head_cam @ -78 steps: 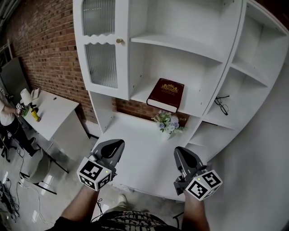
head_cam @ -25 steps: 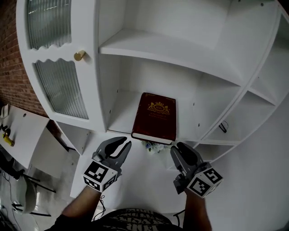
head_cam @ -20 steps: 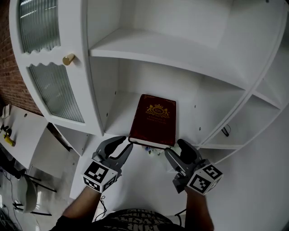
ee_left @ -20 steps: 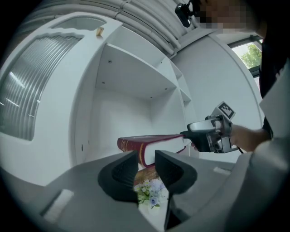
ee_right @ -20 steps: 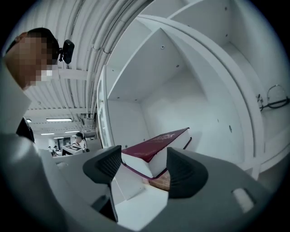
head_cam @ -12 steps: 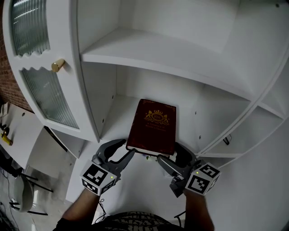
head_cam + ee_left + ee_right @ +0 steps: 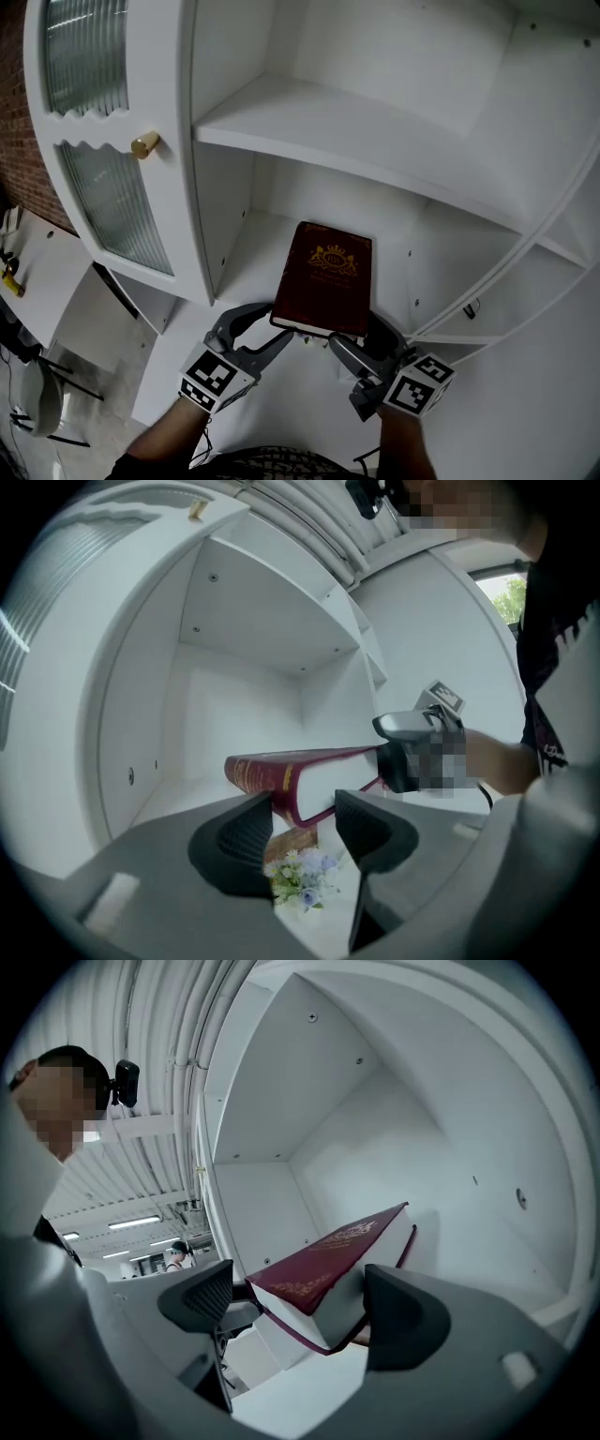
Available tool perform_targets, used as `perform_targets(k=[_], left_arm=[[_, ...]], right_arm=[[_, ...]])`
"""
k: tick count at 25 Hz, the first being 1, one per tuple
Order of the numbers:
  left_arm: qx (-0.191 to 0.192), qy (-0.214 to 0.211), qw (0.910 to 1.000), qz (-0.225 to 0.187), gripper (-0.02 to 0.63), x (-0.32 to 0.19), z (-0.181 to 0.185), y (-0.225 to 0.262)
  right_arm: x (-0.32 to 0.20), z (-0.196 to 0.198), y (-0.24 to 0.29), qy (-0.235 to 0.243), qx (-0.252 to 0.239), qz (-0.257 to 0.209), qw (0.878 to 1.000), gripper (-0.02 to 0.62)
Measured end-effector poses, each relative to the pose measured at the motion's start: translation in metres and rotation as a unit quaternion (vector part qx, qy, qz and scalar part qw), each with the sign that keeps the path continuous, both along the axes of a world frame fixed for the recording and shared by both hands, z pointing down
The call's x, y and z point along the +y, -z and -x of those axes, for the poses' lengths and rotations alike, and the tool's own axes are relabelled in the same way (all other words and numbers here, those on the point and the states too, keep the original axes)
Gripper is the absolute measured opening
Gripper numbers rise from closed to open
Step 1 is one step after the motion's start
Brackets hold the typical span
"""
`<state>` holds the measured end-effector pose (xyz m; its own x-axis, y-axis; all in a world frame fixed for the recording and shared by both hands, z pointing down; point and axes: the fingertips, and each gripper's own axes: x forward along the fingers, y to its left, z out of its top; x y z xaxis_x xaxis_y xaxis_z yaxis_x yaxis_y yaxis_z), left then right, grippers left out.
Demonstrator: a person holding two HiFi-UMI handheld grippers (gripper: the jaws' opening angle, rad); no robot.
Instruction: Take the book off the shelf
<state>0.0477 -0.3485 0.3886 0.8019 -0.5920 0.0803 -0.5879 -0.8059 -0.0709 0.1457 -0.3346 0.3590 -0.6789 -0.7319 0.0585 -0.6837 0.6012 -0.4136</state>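
A dark red book [image 7: 323,281] with a gold crest lies on the middle shelf [image 7: 248,248], its near end over the front edge. My left gripper [image 7: 261,330] is at the book's near left corner. In the left gripper view the left gripper [image 7: 305,817] has narrowed its jaws onto that corner of the book [image 7: 323,778], one jaw on the spine, the other on the page end. My right gripper [image 7: 359,337] is at the near right corner. In the right gripper view the right gripper [image 7: 300,1302] stands wide, the book [image 7: 328,1251] touches the right jaw, and a small gap remains at the left jaw.
A cabinet door with ribbed glass and a brass knob [image 7: 145,145] stands left of the shelf bay. Another shelf [image 7: 347,141] hangs above the book. A small bunch of flowers [image 7: 300,878] sits below the book. Glasses [image 7: 469,307] lie in the right side bay. A desk [image 7: 56,272] is at lower left.
Both grippers rose from above the lower surface to the book's near edge. Over the last second their jaws came around the two near corners. The book has hardly shifted.
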Motion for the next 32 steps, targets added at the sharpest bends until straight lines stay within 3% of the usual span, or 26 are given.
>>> perform_targets(k=[6,9,12,15,26,32], left_arm=[[0.017,-0.012,0.9998,0.007,0.204,0.026,0.005,0.001],[0.012,-0.016,0.9997,0.014,0.167,0.042,0.004,-0.006],[-0.007,-0.016,0.9996,0.021,0.161,0.054,0.002,-0.022],[0.002,-0.002,0.9999,0.017,0.161,0.060,0.006,-0.022],[0.008,0.004,0.9996,-0.027,0.161,0.089,0.023,0.020],[0.007,-0.006,0.9970,-0.077,0.160,0.107,0.034,0.060]], right_arm=[[0.026,-0.002,0.002,0.005,-0.043,0.018,0.999,0.449],[0.034,-0.008,-0.004,-0.019,-0.048,0.026,0.998,0.411],[0.039,-0.015,-0.019,-0.054,-0.008,0.030,0.998,0.322],[0.048,-0.014,-0.027,-0.086,0.047,0.005,0.995,0.242],[0.084,0.006,0.023,-0.094,0.068,-0.090,0.989,0.242],[0.107,0.017,0.055,-0.096,0.068,-0.131,0.984,0.242]])
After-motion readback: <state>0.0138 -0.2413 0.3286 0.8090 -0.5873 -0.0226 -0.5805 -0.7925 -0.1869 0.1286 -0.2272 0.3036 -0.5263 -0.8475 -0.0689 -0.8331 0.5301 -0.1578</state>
